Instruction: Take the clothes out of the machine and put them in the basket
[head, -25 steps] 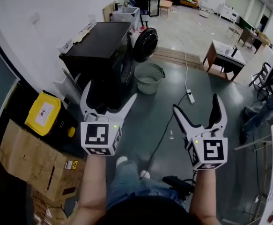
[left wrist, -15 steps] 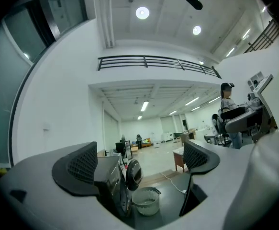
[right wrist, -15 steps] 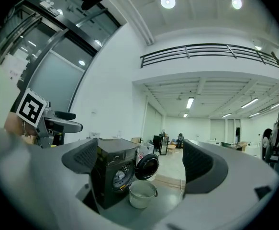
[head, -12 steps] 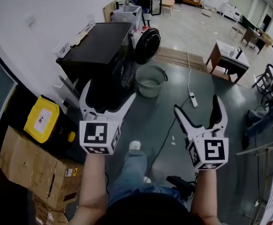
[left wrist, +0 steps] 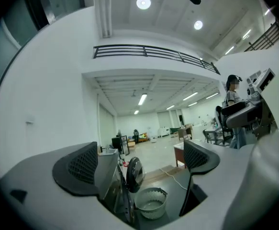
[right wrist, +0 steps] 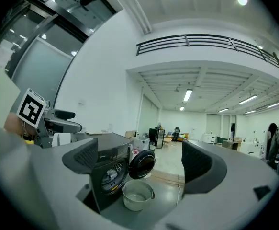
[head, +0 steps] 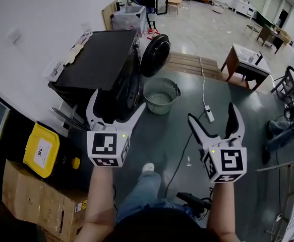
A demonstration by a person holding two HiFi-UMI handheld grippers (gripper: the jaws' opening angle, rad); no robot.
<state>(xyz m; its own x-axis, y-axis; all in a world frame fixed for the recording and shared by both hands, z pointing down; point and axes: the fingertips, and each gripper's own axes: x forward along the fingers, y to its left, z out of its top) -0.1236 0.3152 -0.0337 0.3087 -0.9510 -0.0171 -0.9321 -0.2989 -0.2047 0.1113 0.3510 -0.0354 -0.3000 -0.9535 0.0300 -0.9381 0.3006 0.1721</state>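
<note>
The left claw and the right claw are both wide open and hold nothing. Farther away, the black front-loading washing machine has its round door open, with clothes inside. The pale round plastic basket stands on the floor just beside its front.

The place was a large open lab or workshop hall, not a home. A black front-loading washing machine stood by a white wall on a bare grey polished floor, where a white power strip lay with its cable. Brown cardboard boxes sat along the wall, wooden desks stood further off, and a black-railed mezzanine ran below round ceiling lights.
</note>
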